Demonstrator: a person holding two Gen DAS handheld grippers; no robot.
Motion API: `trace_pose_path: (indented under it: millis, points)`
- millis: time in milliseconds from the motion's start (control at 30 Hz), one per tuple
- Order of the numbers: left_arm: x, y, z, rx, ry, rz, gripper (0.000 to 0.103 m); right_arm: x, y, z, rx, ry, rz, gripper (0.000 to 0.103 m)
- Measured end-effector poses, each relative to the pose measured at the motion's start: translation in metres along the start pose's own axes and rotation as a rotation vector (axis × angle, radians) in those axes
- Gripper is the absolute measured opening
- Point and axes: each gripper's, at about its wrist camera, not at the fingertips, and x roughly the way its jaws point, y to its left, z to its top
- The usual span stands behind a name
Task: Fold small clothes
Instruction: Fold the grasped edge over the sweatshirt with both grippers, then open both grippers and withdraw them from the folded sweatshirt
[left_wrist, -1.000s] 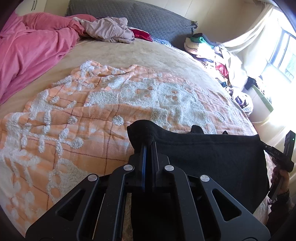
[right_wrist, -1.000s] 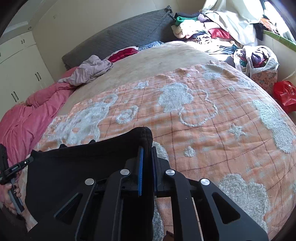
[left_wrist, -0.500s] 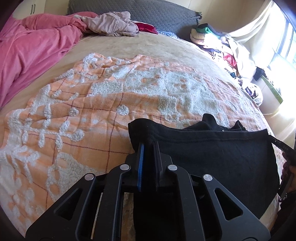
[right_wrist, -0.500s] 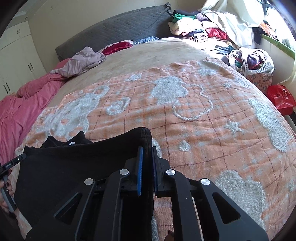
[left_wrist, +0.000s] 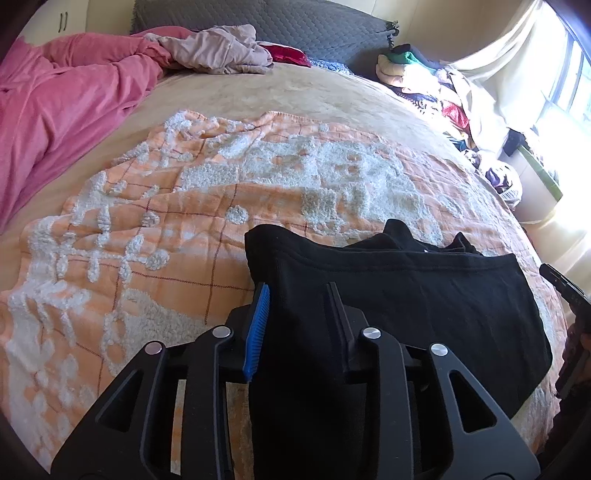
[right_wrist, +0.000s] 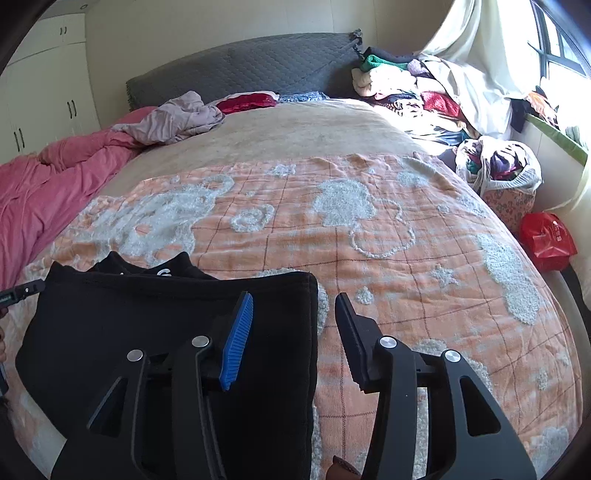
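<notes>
Left wrist view, nearest first: the left gripper (left_wrist: 299, 291) has just been opening, and its jaws now stand a narrow way apart with the left edge of the black garment (left_wrist: 406, 306) lying loose between them, the blue pad (left_wrist: 256, 332) clear of the cloth. The garment is spread flat on the orange blanket (left_wrist: 147, 236) with white tufted patterns, a folded layer on top and two dark tips poking out along its far edge. At the right edge of this view a part of the right gripper (left_wrist: 561, 284) shows.

From the right wrist view, the right gripper (right_wrist: 293, 299) has likewise just been opening; its jaws stand moderately wide, the garment's right corner (right_wrist: 184, 325) between them but not pinched.

Beyond the blanket lies the beige bed cover (right_wrist: 295, 129), then a pink duvet (right_wrist: 55, 177) bunched on the left, a crumpled mauve garment (right_wrist: 177, 118), a red item (right_wrist: 247, 101) and the grey quilted headboard (right_wrist: 240, 64). A heap of clothes (right_wrist: 406, 88) sits at the right.
</notes>
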Motion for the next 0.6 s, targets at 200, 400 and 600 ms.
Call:
trace_pose_path:
  millis: [200,400,600]
  points:
    - [-0.021,-0.002,-0.003,0.01,-0.034,0.019,0.034,-0.022,0.011,-0.006,-0.018,-0.017,0.033,0.054]
    - [-0.04,-0.018,-0.017,0.05,-0.04,0.005,0.048,-0.036,0.03,-0.027,-0.04,0.021,0.078,0.062]
    - [-0.033,-0.035,-0.046,0.101,0.026,-0.007,0.052,-0.034,0.054,-0.056,-0.062,0.105,0.111,0.062]
